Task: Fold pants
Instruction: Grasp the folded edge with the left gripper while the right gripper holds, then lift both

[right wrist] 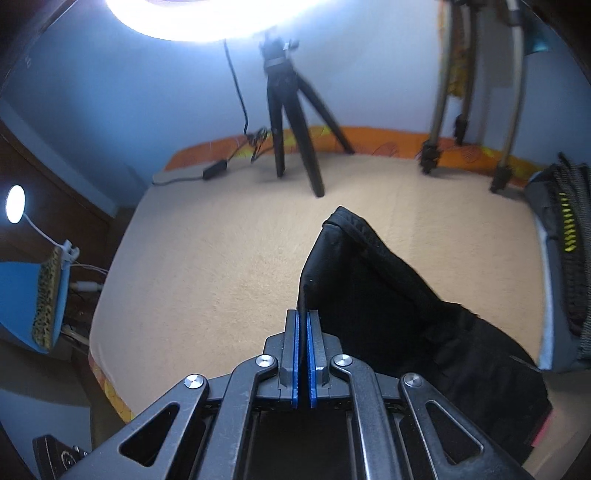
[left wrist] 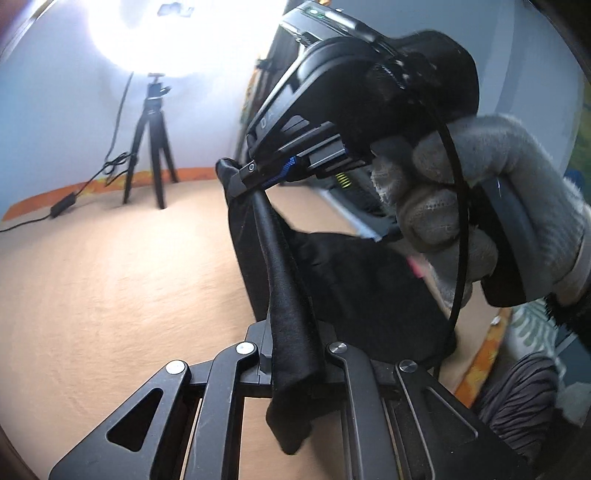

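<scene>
**Black Pants Lifted Over Beige Blanket**

Clamped by the left gripper (left wrist: 291, 373) on a twisted strip of matte black pants (left wrist: 347, 288). Pinched shut on the hem by the right gripper (right wrist: 303, 332), gripped in a grey knit glove (left wrist: 480, 192). Beyond, fuzzy blanket (right wrist: 229, 258), black tripod (right wrist: 291, 122).

- Black pants (left wrist: 354, 295) hung above a beige bed surface (left wrist: 110, 288), stretched between two grippers.
- The left gripper (left wrist: 291, 354), at the bottom of the view, pinched a taut strip of the cloth.
- The right gripper (left wrist: 236, 177), held in a grey-gloved hand (left wrist: 461, 206), clamped the strip's upper end.
- A black tripod (left wrist: 151, 147) stood beyond under a glaring lamp (left wrist: 166, 33).
</scene>
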`<state>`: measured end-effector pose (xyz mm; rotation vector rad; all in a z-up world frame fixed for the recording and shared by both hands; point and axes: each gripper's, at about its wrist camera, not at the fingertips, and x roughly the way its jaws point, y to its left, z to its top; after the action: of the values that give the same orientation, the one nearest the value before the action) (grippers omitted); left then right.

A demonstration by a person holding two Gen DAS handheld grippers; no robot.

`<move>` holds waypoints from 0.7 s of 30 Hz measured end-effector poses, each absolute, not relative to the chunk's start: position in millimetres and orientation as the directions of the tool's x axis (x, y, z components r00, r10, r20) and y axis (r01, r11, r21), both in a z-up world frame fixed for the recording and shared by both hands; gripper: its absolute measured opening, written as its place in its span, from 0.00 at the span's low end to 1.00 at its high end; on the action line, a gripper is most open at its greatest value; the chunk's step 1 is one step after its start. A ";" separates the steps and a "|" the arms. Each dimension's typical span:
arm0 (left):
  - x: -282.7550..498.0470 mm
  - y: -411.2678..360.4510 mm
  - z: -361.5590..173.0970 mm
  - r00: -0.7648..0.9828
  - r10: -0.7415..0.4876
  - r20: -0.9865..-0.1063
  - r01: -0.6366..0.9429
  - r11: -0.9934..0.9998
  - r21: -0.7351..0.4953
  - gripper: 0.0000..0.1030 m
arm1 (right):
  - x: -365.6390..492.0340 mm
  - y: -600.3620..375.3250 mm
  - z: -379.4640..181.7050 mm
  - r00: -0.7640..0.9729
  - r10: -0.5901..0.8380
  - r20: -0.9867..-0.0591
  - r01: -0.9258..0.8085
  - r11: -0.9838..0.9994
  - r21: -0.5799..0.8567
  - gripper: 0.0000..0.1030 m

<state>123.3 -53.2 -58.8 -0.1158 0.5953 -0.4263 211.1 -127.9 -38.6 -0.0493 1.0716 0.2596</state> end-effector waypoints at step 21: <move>118.7 -205.8 -83.9 0.623 -0.538 -0.568 0.553 0.817 -0.166 0.08 | 129.2 -320.7 -32.5 0.584 0.138 -0.800 -0.055 0.990 0.130 0.01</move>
<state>118.7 -205.8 -83.9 0.0256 0.6436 -0.6261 129.2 -320.7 -32.5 0.0948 0.9413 0.1124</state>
